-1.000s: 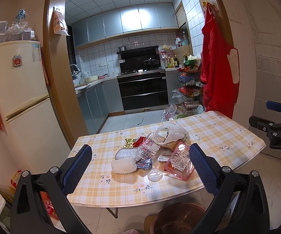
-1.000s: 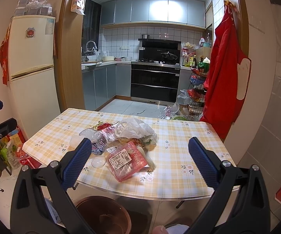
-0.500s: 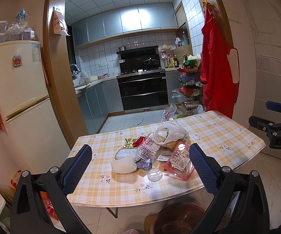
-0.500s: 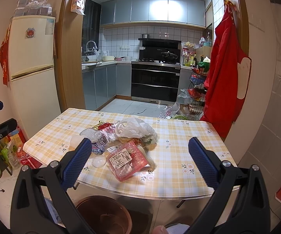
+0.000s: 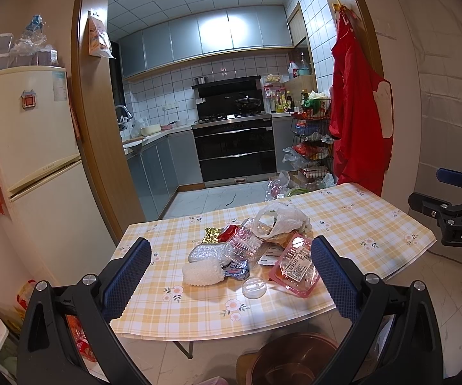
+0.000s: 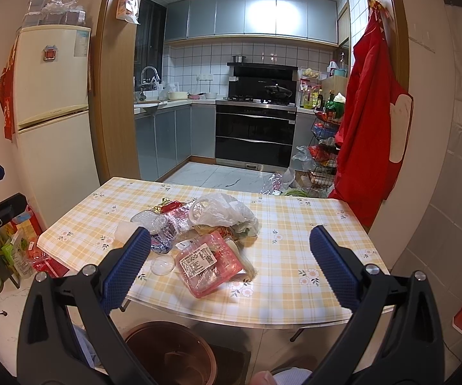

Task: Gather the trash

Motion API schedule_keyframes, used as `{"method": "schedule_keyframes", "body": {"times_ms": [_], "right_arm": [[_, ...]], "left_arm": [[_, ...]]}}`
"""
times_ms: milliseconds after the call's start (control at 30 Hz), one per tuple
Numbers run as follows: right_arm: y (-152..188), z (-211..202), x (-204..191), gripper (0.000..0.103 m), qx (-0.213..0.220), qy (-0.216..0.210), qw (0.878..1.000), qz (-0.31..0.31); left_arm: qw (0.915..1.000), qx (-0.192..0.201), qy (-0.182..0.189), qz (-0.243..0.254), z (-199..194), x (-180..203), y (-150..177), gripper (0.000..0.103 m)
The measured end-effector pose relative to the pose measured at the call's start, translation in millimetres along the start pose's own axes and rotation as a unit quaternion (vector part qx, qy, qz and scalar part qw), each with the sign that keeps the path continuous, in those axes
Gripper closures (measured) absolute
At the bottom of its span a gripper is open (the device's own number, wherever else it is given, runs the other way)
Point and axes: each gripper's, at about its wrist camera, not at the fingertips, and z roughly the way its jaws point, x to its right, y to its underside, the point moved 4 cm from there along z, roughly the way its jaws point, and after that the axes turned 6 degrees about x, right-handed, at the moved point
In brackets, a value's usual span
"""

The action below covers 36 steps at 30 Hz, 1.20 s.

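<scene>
Left gripper (image 5: 231, 276): I hold it level in front of the table's near edge, fingers spread wide with nothing between them; the trash pile sits framed in the gap.
Right gripper (image 6: 230, 269): same pose on my right side, fingers released and empty, short of the table.
Table (image 5: 353, 221): yellow checked cloth with small flowers.
Trash (image 5: 256, 250): one loose heap mid-table, items touching or overlapping.
Pink tray (image 6: 210, 261): clear pink, white label on top, nearest my right gripper, tilted on the heap's front.
Bag (image 6: 222, 211): crumpled white plastic at the back of the heap.
Bottle (image 5: 242, 245): crushed clear plastic, lying beside the bag.
Foam net (image 5: 202, 272): white, at the heap's left front.
Lid (image 5: 254, 287): small clear disc just before the tray.
Bin (image 6: 169, 353): brown, on the floor below the table's near edge.
</scene>
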Motion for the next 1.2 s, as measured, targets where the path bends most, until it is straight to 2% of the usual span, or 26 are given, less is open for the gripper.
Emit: {"method": "schedule_keyframes", "body": {"times_ms": [267,433,533,633,767,833,933,1067,1200], "right_arm": [[5.2,1.3,0.2,0.006,-0.004,0.002,1.0,-0.002],[13.0,8.8,0.4,0.005,-0.01,0.002,1.0,-0.002],[23.5,19.1,5.7,0.005,-0.01,-0.003,1.0,0.011],[42.6,38.6,13.9,0.005,-0.024,-0.016,0.999,0.028],[66.1,63.4,24.4,0.005,-0.014,-0.014,0.998,0.052],[80.9,81.5,27.6,0.005,-0.03,-0.022,0.997,0.06],[103.2,111.5,27.6,0.005,-0.083,-0.042,0.993,0.071],[128.7,142.8,23.2,0.005,-0.13,-0.027,0.99,0.054],[154.3,170.8,19.1,0.006,-0.151,-0.054,0.985,0.063]], "left_arm": [[1.0,-0.006,0.006,-0.002,1.2,1.2,2.0,0.005],[0.9996,-0.007,0.017,-0.023,8.5,-3.4,7.3,0.005],[0.9986,-0.015,0.032,-0.04,20.7,-8.3,19.2,0.005],[0.9976,-0.039,0.036,-0.044,39.0,-10.5,39.4,0.005],[0.9962,-0.065,0.027,-0.052,66.6,-15.3,68.7,0.005],[0.9954,-0.075,0.02,-0.056,81.6,-18.5,82.4,0.005],[0.9919,-0.108,0.023,-0.063,104.1,-21.9,103.2,0.005],[0.9901,-0.125,0.007,-0.064,124.7,-26.7,123.1,0.005],[0.9861,-0.147,-0.005,-0.079,145.0,-32.3,138.6,0.006]]}}
